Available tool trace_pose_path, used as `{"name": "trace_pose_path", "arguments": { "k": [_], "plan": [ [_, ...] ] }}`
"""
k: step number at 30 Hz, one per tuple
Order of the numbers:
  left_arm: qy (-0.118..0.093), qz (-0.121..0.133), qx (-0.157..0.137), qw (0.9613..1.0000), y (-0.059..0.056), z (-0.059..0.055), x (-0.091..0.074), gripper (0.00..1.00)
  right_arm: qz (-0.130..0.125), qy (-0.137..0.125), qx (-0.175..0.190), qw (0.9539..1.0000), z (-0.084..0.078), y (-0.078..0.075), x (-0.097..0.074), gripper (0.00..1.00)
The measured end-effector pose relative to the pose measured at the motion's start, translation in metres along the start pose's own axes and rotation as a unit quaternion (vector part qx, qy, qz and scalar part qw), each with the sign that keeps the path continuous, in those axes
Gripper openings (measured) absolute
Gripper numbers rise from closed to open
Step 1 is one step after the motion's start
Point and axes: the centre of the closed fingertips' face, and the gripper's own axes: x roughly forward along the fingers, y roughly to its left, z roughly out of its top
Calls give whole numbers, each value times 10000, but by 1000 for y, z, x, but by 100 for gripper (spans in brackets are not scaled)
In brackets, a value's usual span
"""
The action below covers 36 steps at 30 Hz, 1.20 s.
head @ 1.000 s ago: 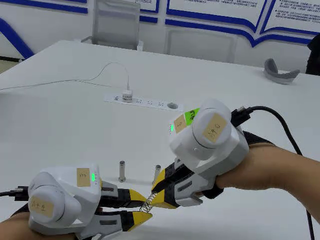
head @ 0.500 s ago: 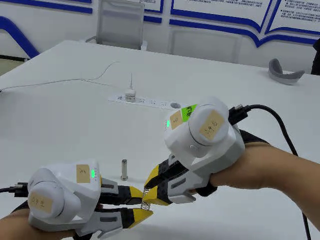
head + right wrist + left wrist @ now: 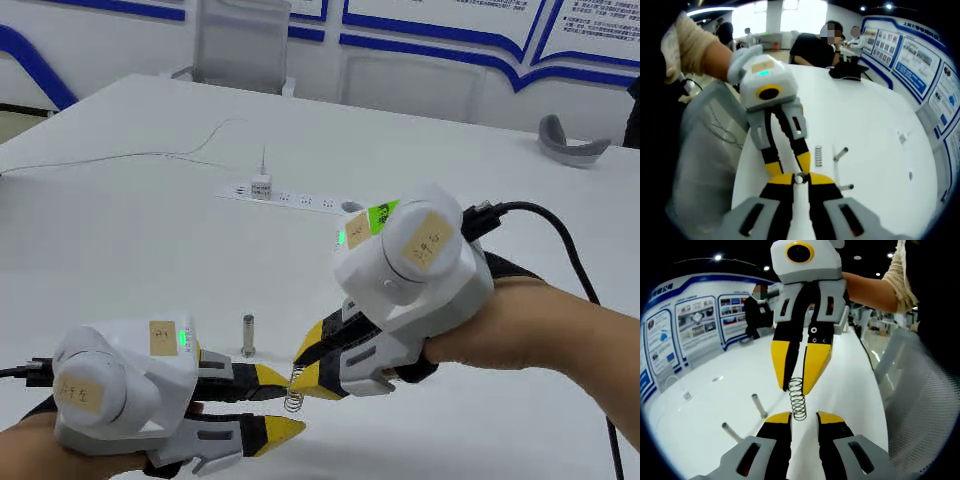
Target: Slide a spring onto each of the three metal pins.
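Right gripper [image 3: 796, 386] pinches the spring [image 3: 797, 400] by its top; left gripper [image 3: 804, 416] stands narrowly parted around the spring's foot. A pin [image 3: 247, 335] stands upright near the spring.

In the head view the bottom edge cuts off the left gripper [image 3: 292, 404] and the hand under it; its cable [image 3: 15, 372] runs out at the left edge; the right gripper [image 3: 295, 375] hides the upper end of the spring [image 3: 293, 400] between its jaws, and its body covers the table [image 3: 120, 250] behind it; the forearm [image 3: 590, 345] is cut by the right edge; the handwriting on the tan labels [image 3: 163, 338] is too small to read; the top edge crops the chair [image 3: 240, 40] and wall panels [image 3: 430, 15], their print illegible; in the right gripper view the spring shows end-on, its length hidden.
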Motion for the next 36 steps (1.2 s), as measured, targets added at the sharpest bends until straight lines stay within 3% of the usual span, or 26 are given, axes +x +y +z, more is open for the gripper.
{"name": "trace_pose_path", "arguments": {
  "k": [24,36],
  "plan": [
    [-174,563,-573,9966,29,-14,-32,35,-343,145,173,9992,-10,-22,-15,12],
    [-140,794,-779,9937,33,-24,-41,43,-464,184,258,9984,-17,-34,-20,12]
  ]
}}
